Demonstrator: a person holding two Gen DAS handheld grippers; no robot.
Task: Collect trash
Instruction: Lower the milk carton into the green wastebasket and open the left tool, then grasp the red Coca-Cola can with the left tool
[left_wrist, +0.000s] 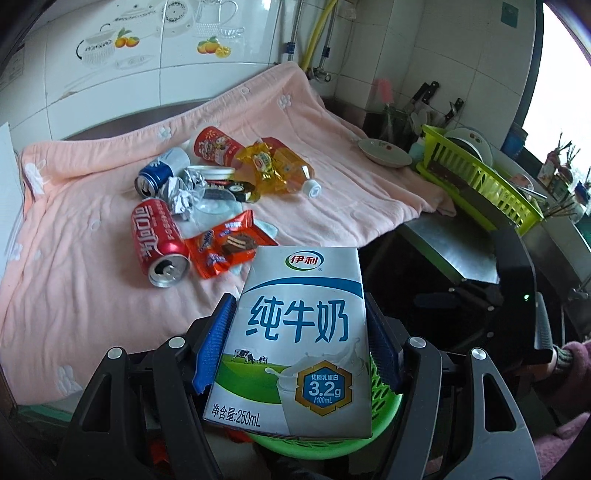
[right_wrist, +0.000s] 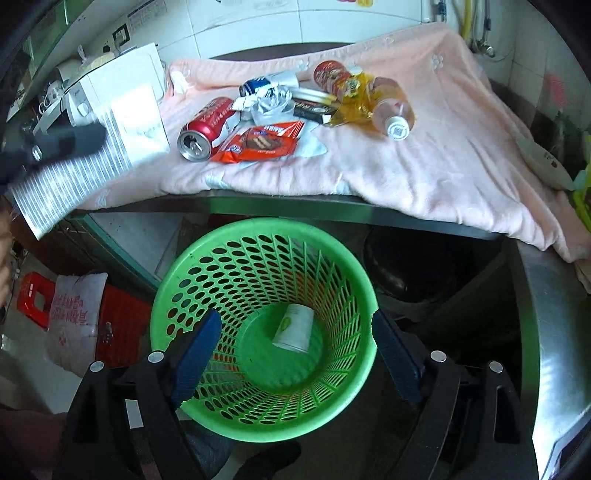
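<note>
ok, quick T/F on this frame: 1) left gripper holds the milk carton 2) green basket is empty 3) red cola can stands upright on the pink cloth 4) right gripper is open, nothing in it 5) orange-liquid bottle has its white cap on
1) The left gripper holds the milk carton. True: both pads press its sides.
2) The green basket is empty. False: a white cup lies on its bottom.
3) The red cola can stands upright on the pink cloth. False: it lies on its side.
4) The right gripper is open, nothing in it. True: it sits over the basket.
5) The bottle has its white cap on. True.
</note>
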